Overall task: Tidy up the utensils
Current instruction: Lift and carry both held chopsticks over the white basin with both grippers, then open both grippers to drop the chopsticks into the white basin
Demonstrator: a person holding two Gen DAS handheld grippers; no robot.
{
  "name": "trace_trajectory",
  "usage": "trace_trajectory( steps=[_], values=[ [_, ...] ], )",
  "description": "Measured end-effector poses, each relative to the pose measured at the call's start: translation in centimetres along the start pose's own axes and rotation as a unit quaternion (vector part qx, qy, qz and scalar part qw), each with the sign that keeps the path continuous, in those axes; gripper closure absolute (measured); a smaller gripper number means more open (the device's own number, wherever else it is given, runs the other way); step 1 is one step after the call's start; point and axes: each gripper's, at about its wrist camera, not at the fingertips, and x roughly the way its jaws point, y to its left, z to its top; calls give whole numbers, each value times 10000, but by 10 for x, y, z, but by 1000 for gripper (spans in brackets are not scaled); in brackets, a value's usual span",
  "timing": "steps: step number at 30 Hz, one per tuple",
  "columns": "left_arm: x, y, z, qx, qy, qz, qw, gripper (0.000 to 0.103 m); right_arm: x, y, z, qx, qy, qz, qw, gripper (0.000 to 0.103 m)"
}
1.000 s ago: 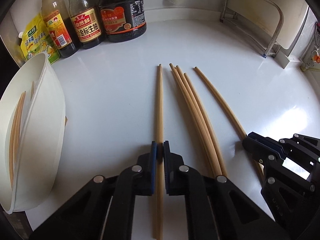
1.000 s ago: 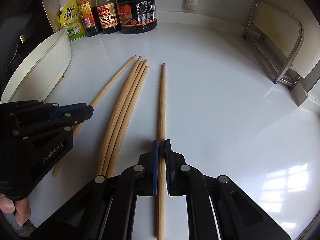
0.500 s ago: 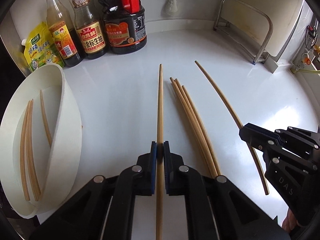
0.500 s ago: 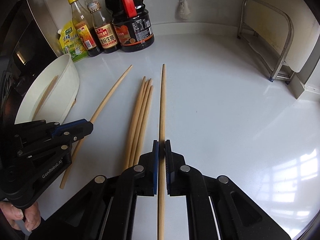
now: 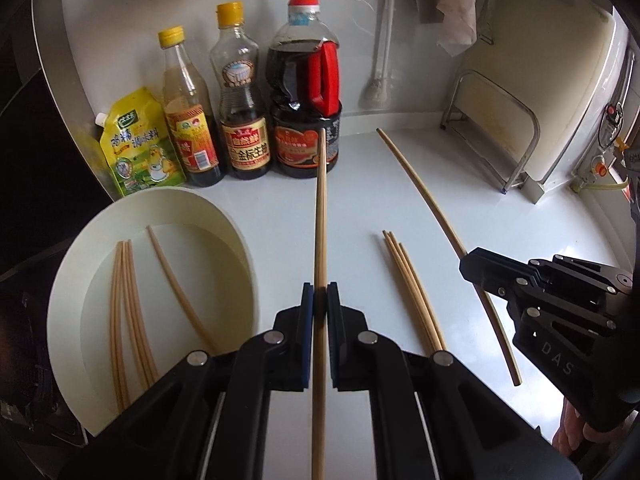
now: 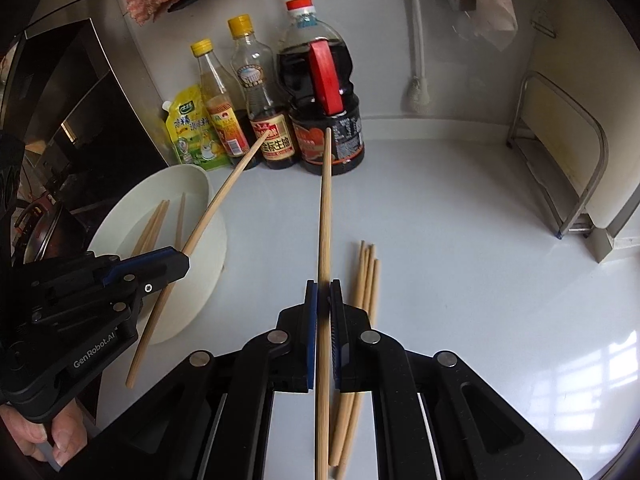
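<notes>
My left gripper [image 5: 319,296] is shut on a long bamboo chopstick [image 5: 320,216] that sticks out ahead, held above the white counter. Right of it, my right gripper [image 5: 466,264] is shut on a second chopstick [image 5: 424,196]. In the right wrist view the right gripper [image 6: 323,288] grips its chopstick [image 6: 325,216], and the left gripper [image 6: 185,262] holds its own chopstick [image 6: 216,200] over the white oval container [image 6: 218,236]. That container [image 5: 248,248] holds several chopsticks [image 5: 128,300]. A bundle of three chopsticks [image 5: 412,292] lies on the counter between the grippers.
Sauce bottles [image 5: 304,112] and a yellow pouch [image 5: 136,148] stand along the back wall. At the right, a metal rack [image 5: 496,136] holds a board. A brush [image 6: 418,92] hangs on the wall. A dark stove [image 6: 60,120] sits left of the container.
Both grippers have risen from the counter, each carrying its chopstick. The three loose chopsticks stayed on the counter. The container's inside has come into view.
</notes>
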Motion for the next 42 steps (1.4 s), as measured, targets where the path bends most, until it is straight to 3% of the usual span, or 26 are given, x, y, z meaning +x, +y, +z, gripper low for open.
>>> trace_trajectory(
  steps=[10, 17, 25, 42],
  values=[
    [-31, 72, 9, -247, -323, 380, 9985, 96, 24, 68, 33, -292, -63, 448, 9985, 97],
    [-24, 129, -4, -522, -216, 724, 9958, 96, 58, 117, 40, -463, 167, 730, 9961, 97],
    [0, 168, -20, -724, 47, 824, 9939, 96, 100, 165, 46, -588, 481, 972, 9924, 97],
    [34, 192, -40, -938, 507, 968, 9896, 94, 150, 173, 40, -494, 1040, 895, 9893, 97]
  ],
)
